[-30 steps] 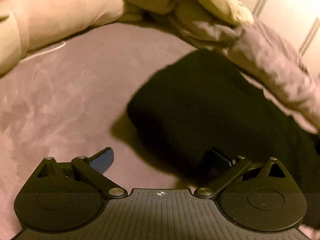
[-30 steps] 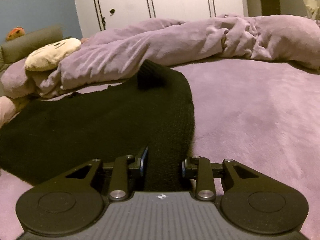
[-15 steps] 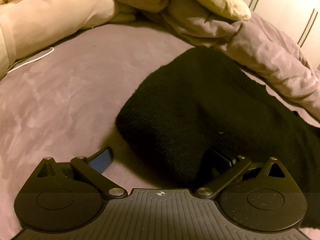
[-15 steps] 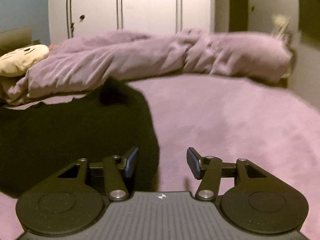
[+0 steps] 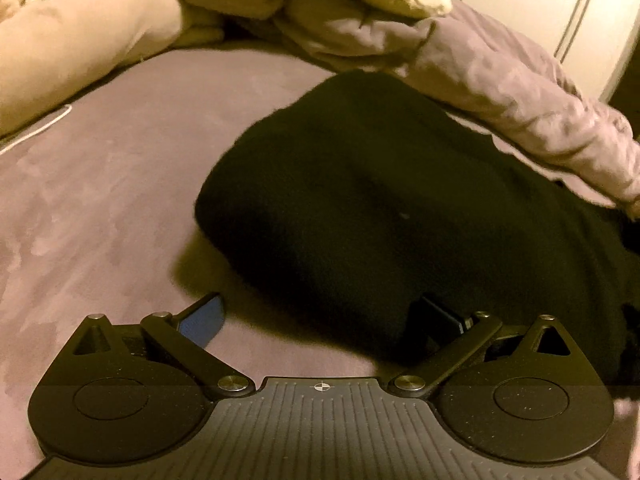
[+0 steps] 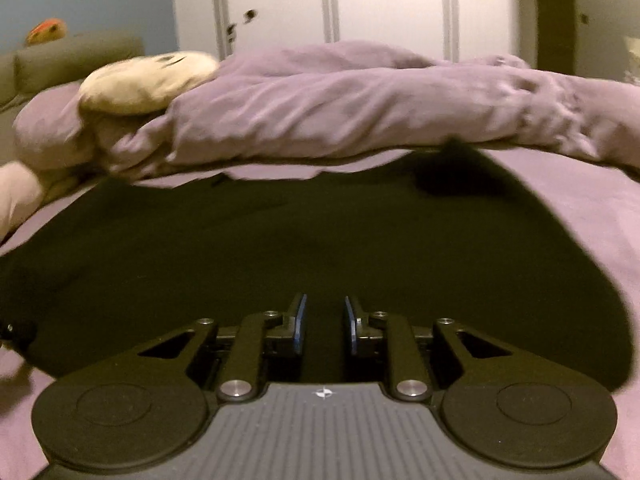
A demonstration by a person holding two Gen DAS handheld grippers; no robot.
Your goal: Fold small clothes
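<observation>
Bed [image 6: 592, 216] — purple cover, noted as the carrying surface; a rumpled purple duvet [image 6: 360, 112] is heaped along its far side, with a cream plush cushion [image 6: 144, 80] at the duvet's left end.

Black knit garment [image 6: 280, 248] — spread flat on the bed in front of the duvet. In the right wrist view its long axis is seen running left to right across the frame, with a rounded end at the right and a small dark peak just under the duvet edge. In the left wrist view the same garment [image 5: 380, 208] is seen as a thick, doubled-over mass ending in a rounded edge towards the left; bare bed lies beyond that edge.

Right gripper [image 6: 322, 320] — held directly over the garment's near middle, pointed across its short axis. Its jaws have just been closing and are now narrowed to a slim gap; only dark cloth is seen behind that gap, and whether any fold is pinched cannot be told.

Left gripper [image 5: 320, 320] — jaws spread wide, nothing held. The left finger [image 5: 204, 320] is seen over bare bed, while the right finger is against the garment's near edge, so the rounded end lies ahead and to the right.

Judgement: the left gripper is nearer the rounded end, and the next fold likely runs along the long axis.
</observation>
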